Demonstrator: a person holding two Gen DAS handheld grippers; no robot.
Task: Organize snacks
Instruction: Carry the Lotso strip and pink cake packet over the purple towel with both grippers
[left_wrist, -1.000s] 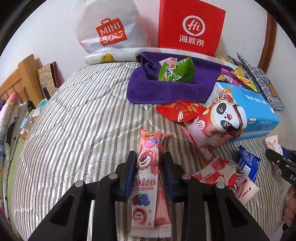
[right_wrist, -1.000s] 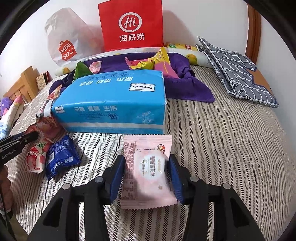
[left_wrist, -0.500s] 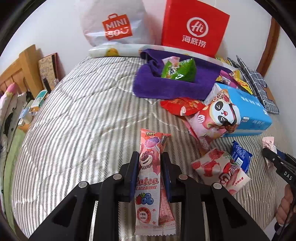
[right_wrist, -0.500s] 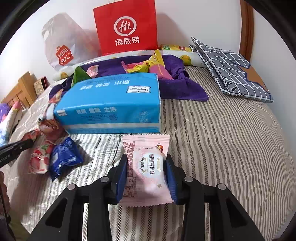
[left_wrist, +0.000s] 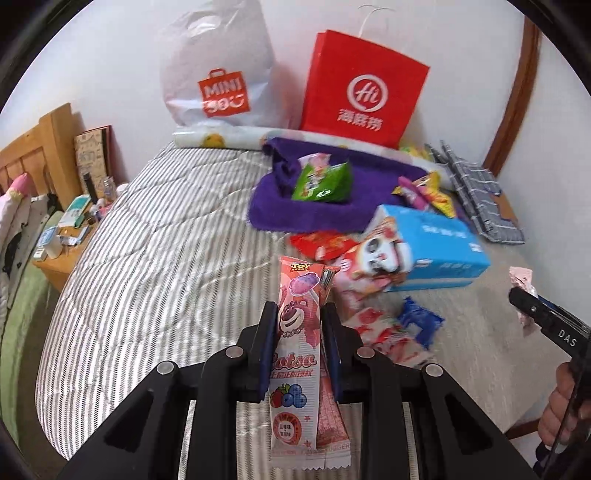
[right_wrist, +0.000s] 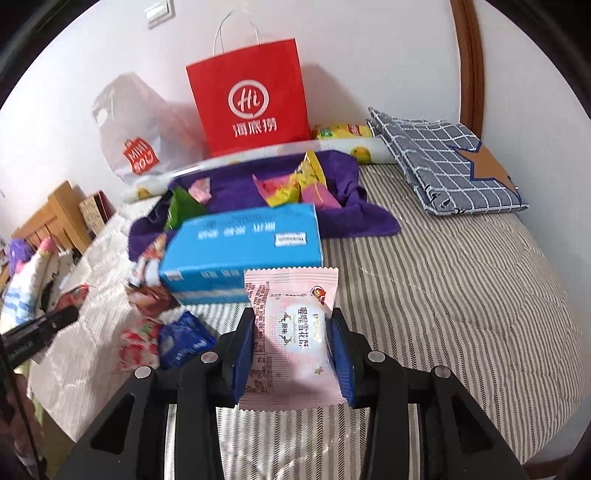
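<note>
A: Status on both sides?

B: Left gripper (left_wrist: 298, 338) is clenched on two long stick packs (left_wrist: 295, 354), a pink Lotso one in front and a red one just behind. Right gripper (right_wrist: 293, 341) is grasping a pink pouch (right_wrist: 291, 332); pads press both its sides.

A: What changed in the last second?

B: Both sets of jaws closed in on their packs. A second ago the pads stood beside the packs with gaps. Now they pinch. Both packs now sit higher against the bed (left_wrist: 155, 258) than before, so I read them as lifted clear of the quilt.

A: So the pick is done?

B: Looks so. Both grasps sit mid-pack and nothing is sagging.

A: Where do they go?

B: My guess is the purple towel (left_wrist: 314, 210) at the far end. A green bag (left_wrist: 323, 182) and some yellow and pink packs (right_wrist: 295, 184) already lie on it. The red bag (right_wrist: 251, 99) and white bag (left_wrist: 218, 74) against the wall behind are other candidates; can't tell which.

A: What's left?

B: Loose snacks beside the blue tissue pack (right_wrist: 243, 251): a panda bag (left_wrist: 376, 258), a red pack (left_wrist: 321, 245), a blue pack (left_wrist: 419, 321), a strawberry pack (left_wrist: 384, 332). So early-to-mid task.

A: Risks?

B: The rear stick is only half behind the front one and could slip out on the carry.
</note>
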